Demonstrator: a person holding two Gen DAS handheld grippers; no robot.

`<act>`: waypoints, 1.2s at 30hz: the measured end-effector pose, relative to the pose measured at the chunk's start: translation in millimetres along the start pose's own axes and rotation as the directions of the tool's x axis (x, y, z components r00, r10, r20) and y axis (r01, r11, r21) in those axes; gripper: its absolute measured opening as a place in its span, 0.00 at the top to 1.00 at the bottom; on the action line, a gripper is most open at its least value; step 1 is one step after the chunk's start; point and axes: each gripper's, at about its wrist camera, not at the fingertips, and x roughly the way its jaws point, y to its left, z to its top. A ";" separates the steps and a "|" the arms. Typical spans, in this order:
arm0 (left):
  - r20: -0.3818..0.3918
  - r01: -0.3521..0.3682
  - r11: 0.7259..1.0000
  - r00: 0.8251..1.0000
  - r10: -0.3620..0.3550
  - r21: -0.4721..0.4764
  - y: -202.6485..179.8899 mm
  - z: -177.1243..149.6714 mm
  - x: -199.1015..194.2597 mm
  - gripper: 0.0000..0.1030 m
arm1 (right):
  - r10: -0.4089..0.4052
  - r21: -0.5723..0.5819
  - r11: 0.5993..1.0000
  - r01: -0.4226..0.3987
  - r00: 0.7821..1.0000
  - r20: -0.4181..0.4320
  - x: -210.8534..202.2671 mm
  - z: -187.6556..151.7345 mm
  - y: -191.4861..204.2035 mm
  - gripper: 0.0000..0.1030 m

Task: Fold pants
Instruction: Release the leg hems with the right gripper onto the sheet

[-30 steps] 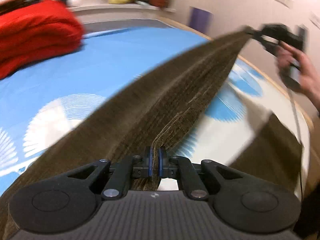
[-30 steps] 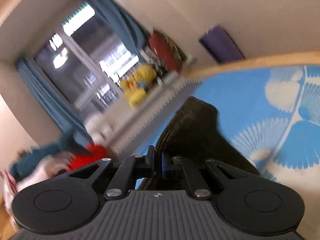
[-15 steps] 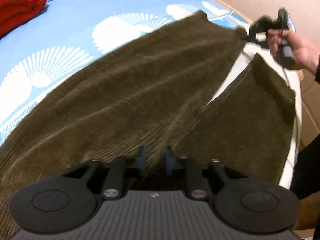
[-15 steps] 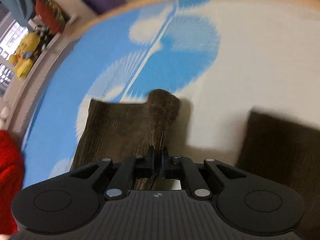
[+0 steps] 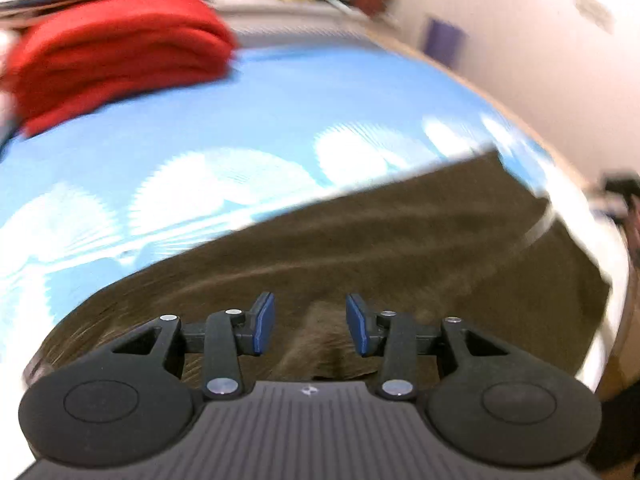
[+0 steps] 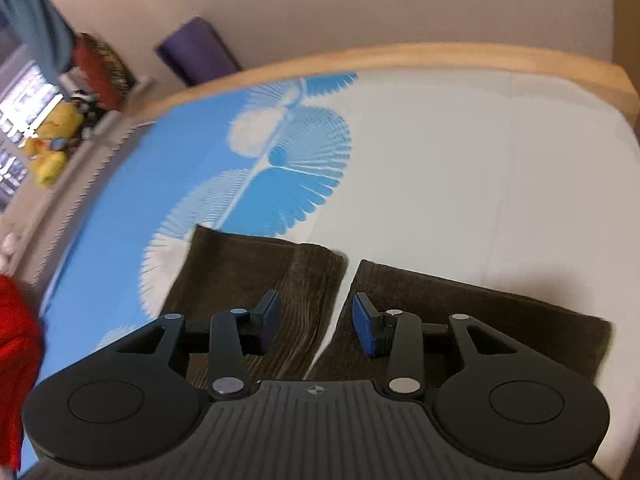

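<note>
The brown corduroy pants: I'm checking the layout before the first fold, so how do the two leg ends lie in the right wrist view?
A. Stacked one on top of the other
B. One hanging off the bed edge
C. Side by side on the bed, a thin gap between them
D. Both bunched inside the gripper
C: the brown corduroy pants lie flat on the bedsheet, their leg ends parted by a narrow strip of sheet.

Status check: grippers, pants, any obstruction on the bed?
Left gripper and right gripper opening, nothing clamped. Dark brown corduroy pants flat on blue-and-white bedsheet, legs side by side. Folded red blanket well clear.
</note>
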 end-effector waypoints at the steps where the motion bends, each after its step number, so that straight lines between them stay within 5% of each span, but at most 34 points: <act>1: 0.018 -0.004 0.999 1.000 0.005 -0.051 5.8 -4.9 -11.7 0.57 | 0.021 -0.020 1.000 -0.021 1.000 0.011 -15.6 -1.8 -4.5 0.59; 7: 0.058 -0.124 0.990 0.990 0.129 -0.070 6.5 -43.1 -96.1 0.57 | -0.004 -0.247 0.969 0.008 1.000 0.015 -73.0 -22.2 -19.6 0.57; 13: 0.094 -0.230 0.957 0.964 0.249 -0.175 29.5 -111.5 -171.0 0.58 | -0.021 -0.114 0.993 0.001 0.985 -0.173 -86.3 -34.6 -74.6 0.57; 18: 0.002 -0.281 0.878 0.952 0.306 -0.386 52.4 -164.4 -177.2 0.69 | 0.022 -0.078 0.996 -0.042 0.970 -0.240 -89.5 -47.0 -92.8 0.64; 21: -0.015 -0.319 0.863 0.940 0.341 -0.392 52.7 -167.8 -185.2 0.70 | 0.035 -0.103 0.993 -0.064 0.966 -0.258 -98.3 -56.9 -95.8 0.64; 25: -0.006 -0.304 0.871 0.945 0.327 -0.386 62.7 -189.5 -177.3 0.69 | 0.061 -0.151 0.983 -0.104 0.962 -0.266 -100.6 -67.4 -91.9 0.64; 27: -0.023 -0.308 0.850 0.944 0.331 -0.427 76.2 -210.1 -162.8 0.69 | 0.038 -0.167 0.982 -0.090 0.956 -0.290 -93.0 -74.0 -91.9 0.63; 29: -0.123 -0.326 0.814 0.944 0.305 -0.481 95.2 -216.1 -144.8 0.69 | 0.018 -0.152 0.986 -0.072 0.944 -0.330 -81.2 -80.1 -96.6 0.58; 32: -0.152 -0.362 0.779 0.931 0.333 -0.512 111.6 -220.4 -137.3 0.59 | -0.023 -0.126 0.992 -0.024 0.932 -0.363 -66.9 -84.5 -106.9 0.57; 34: -0.169 -0.368 0.750 0.928 0.332 -0.549 121.3 -221.6 -136.1 0.41 | -0.057 -0.102 0.995 0.019 0.921 -0.385 -56.6 -85.9 -114.5 0.53; 36: -0.186 -0.371 0.714 0.927 0.327 -0.593 130.4 -222.7 -135.6 0.33 | -0.115 -0.101 0.992 0.080 0.905 -0.409 -46.7 -89.2 -120.1 0.48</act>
